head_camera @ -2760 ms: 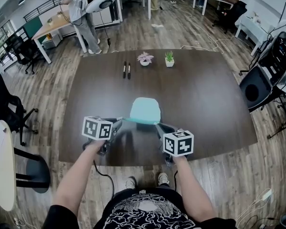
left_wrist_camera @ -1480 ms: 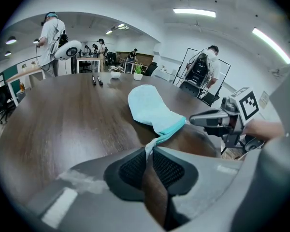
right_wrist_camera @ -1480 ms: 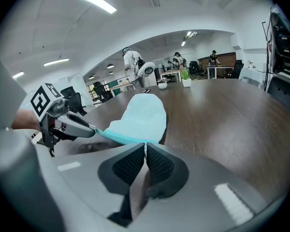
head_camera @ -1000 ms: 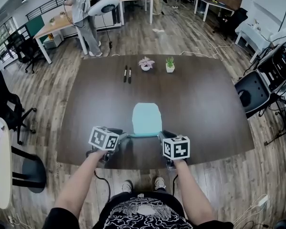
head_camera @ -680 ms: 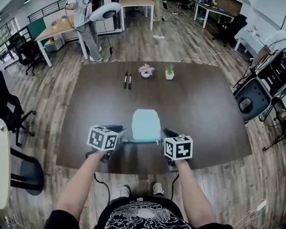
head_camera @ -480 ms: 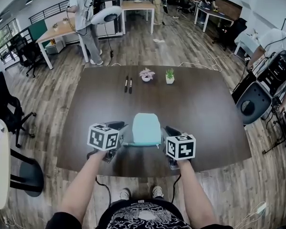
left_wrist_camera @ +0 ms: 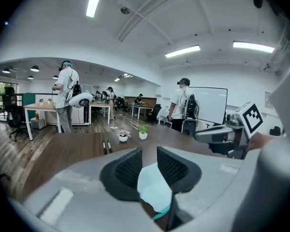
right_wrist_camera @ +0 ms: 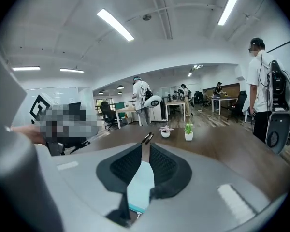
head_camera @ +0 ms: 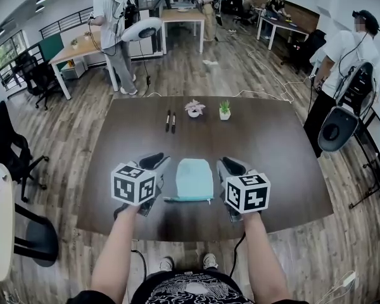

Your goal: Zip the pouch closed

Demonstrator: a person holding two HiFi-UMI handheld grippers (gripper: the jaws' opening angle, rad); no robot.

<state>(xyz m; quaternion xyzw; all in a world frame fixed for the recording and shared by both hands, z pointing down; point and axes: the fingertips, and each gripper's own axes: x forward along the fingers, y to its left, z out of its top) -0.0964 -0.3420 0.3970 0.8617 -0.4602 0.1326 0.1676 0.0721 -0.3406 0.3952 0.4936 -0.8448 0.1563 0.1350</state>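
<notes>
The left gripper (left_wrist_camera: 149,151) has its jaws a narrow gap apart, gripping nothing. The right gripper (right_wrist_camera: 145,149) shows an even thinner slit and is also empty. Both point forward and slightly down, side by side above the near edge of the table (head_camera: 272,144), with the forearms (head_camera: 117,246) stretched straight out. Between and below them the pouch (head_camera: 193,179) lies flat on the table, pale blue, with a teal zip strip along its near edge.
</notes>
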